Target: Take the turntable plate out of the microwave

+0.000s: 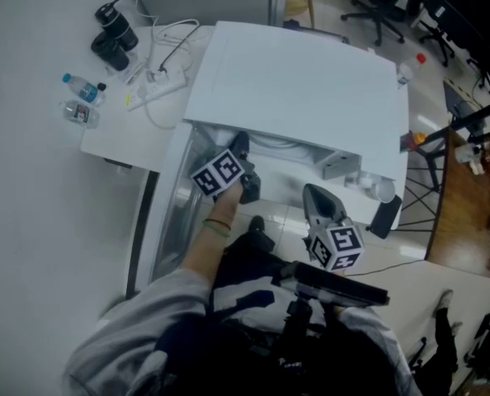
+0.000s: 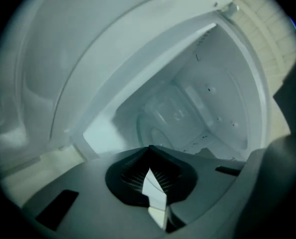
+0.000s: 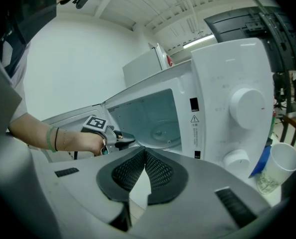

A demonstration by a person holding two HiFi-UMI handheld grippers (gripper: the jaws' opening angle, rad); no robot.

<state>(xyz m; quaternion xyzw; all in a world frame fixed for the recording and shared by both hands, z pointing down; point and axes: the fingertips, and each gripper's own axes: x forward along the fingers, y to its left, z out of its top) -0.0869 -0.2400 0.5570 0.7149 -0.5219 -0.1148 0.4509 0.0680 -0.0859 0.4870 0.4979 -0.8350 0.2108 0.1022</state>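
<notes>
The white microwave (image 1: 294, 89) stands with its door (image 1: 172, 213) swung open to the left. Inside, the clear glass turntable plate (image 3: 164, 132) lies flat on the cavity floor; in the left gripper view the plate (image 2: 170, 118) fills the middle. My left gripper (image 1: 240, 148) reaches into the opening. Its jaws (image 2: 149, 149) are shut, with the tips at the plate's near rim and nothing seen between them. In the right gripper view the left gripper (image 3: 128, 141) sits at the cavity's front left. My right gripper (image 3: 144, 152) is shut and empty, held outside in front of the microwave (image 1: 313, 195).
A control panel with two round knobs (image 3: 246, 103) is right of the opening. A paper cup (image 3: 277, 168) stands beside the microwave on the right. On the table's left are a power strip (image 1: 158, 81), water bottles (image 1: 80, 97) and a black flask (image 1: 117, 31).
</notes>
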